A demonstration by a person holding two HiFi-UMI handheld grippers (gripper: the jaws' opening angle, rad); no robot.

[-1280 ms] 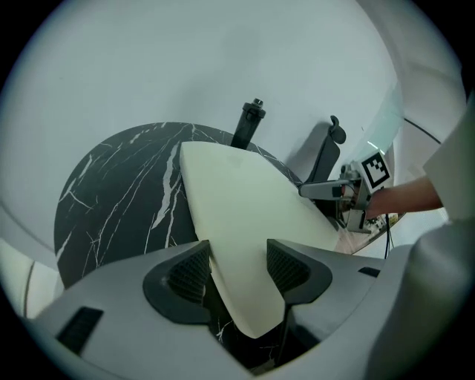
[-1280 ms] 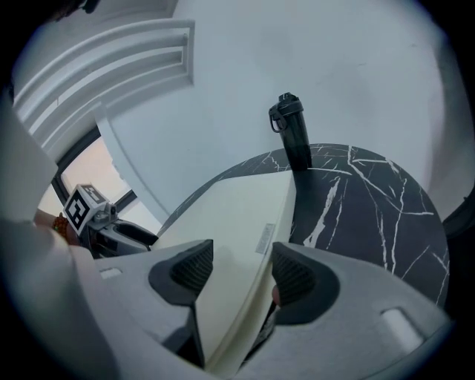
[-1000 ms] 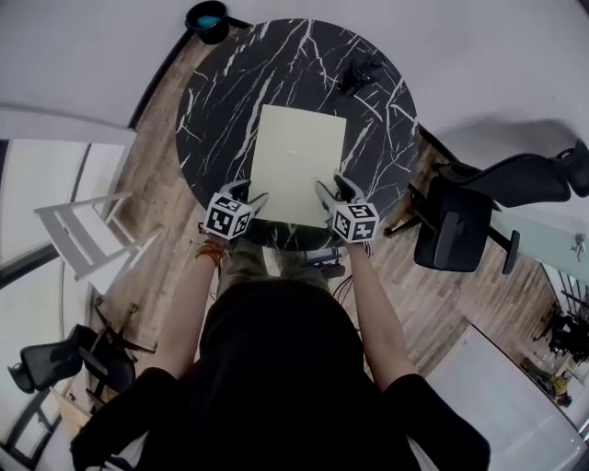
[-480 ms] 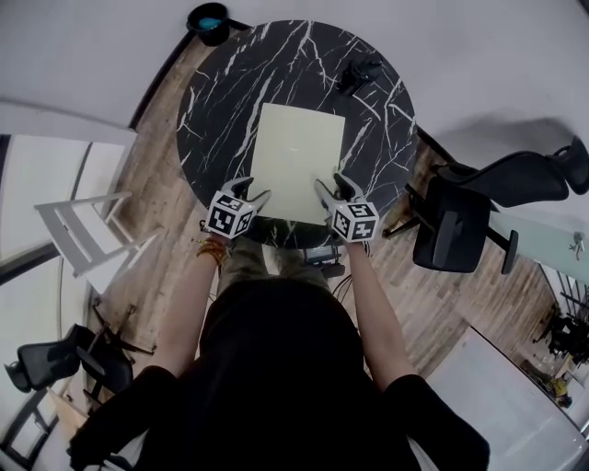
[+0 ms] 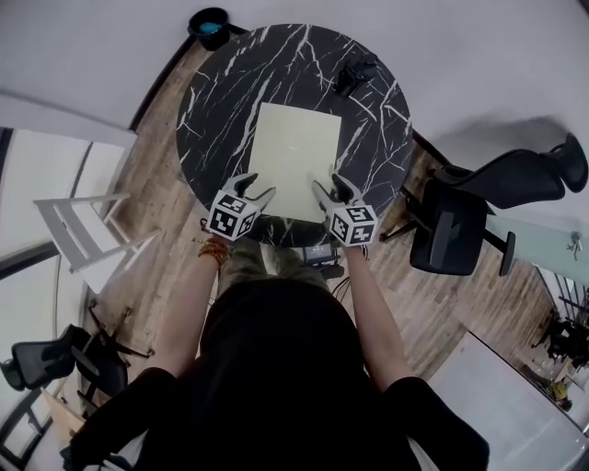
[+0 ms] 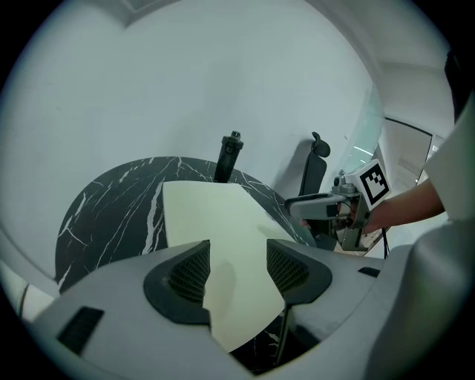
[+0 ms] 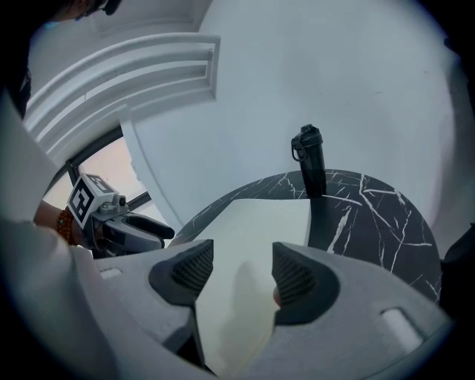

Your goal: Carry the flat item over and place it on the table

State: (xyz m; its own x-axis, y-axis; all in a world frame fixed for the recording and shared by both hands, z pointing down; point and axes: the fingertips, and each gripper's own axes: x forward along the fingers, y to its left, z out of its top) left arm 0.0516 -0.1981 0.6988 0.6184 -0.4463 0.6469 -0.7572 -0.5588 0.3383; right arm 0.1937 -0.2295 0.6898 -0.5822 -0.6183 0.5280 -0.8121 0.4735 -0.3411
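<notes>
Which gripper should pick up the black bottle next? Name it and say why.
Probably right. The right gripper is open, empty and on the side of the table where the bottle stands; the left gripper would have to cross the sheet.

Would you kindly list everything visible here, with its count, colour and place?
table: 1, black marble with white veins, round, centre
flat sheet: 1, pale yellow, lying on the table's near half
bottle: 1, black, far right side of the table
tub: 1, dark with blue inside, on the floor beyond the table
office chairs: 2, black, one right of the table, one lower left
white chair: 1, left
left gripper: 1, grey, jaws apart, above the sheet's near edge
right gripper: 1, grey, likewise
</notes>
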